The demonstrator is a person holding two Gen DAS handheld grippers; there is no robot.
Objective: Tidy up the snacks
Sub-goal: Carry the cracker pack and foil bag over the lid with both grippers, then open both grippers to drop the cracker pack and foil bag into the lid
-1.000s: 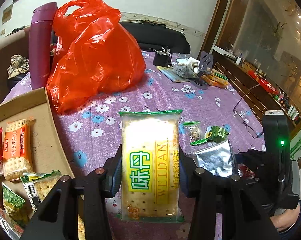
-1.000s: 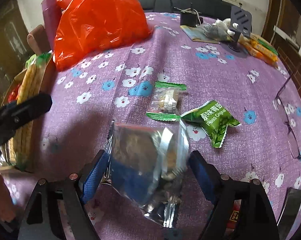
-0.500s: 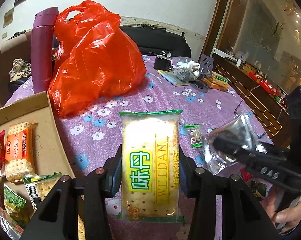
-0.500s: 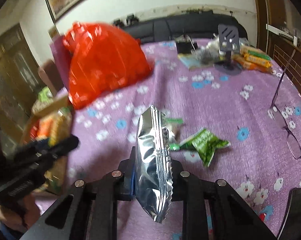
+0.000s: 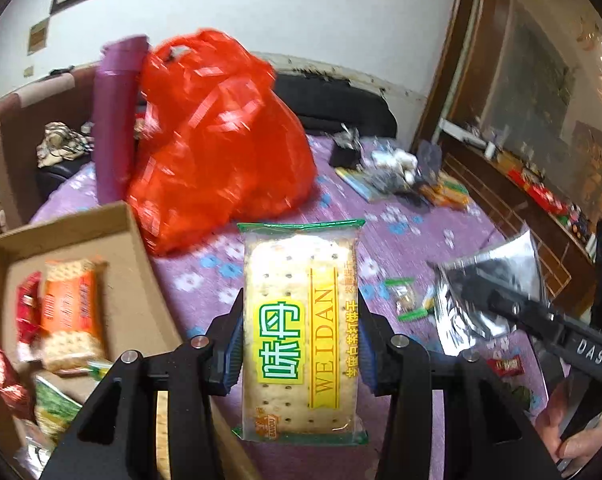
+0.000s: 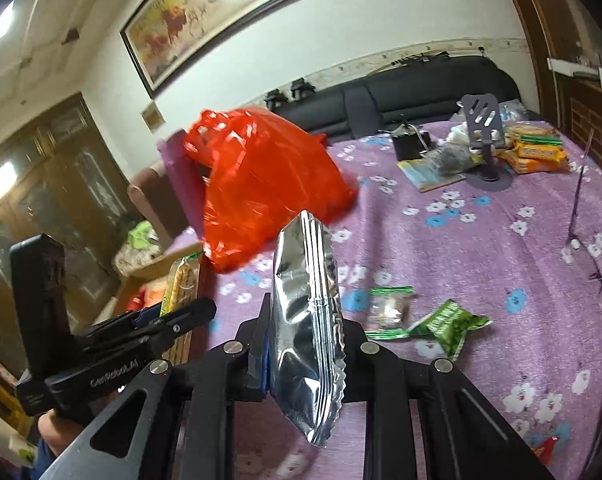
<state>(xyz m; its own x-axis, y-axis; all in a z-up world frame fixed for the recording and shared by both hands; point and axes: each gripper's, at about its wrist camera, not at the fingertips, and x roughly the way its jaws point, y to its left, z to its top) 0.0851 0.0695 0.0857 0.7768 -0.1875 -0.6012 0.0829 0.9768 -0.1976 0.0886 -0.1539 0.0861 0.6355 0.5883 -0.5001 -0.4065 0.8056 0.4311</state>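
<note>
My left gripper is shut on a clear cracker pack with a green and yellow label, held above the purple flowered tablecloth, right of the cardboard box. The box holds an orange cracker pack and other snacks. My right gripper is shut on a silver foil packet, held edge-on above the table. The packet also shows in the left wrist view. A green pea packet and a small clear snack lie on the cloth.
A big red plastic bag and a purple flask stand behind the box. A phone stand, orange packs and clutter sit at the far side. Glasses lie at the right. A red candy lies near.
My right gripper has closed on the silver packet and lifted it off the cloth, turning it edge-on. Both grippers have risen and tilted up. The cracker pack stays in my left gripper.
</note>
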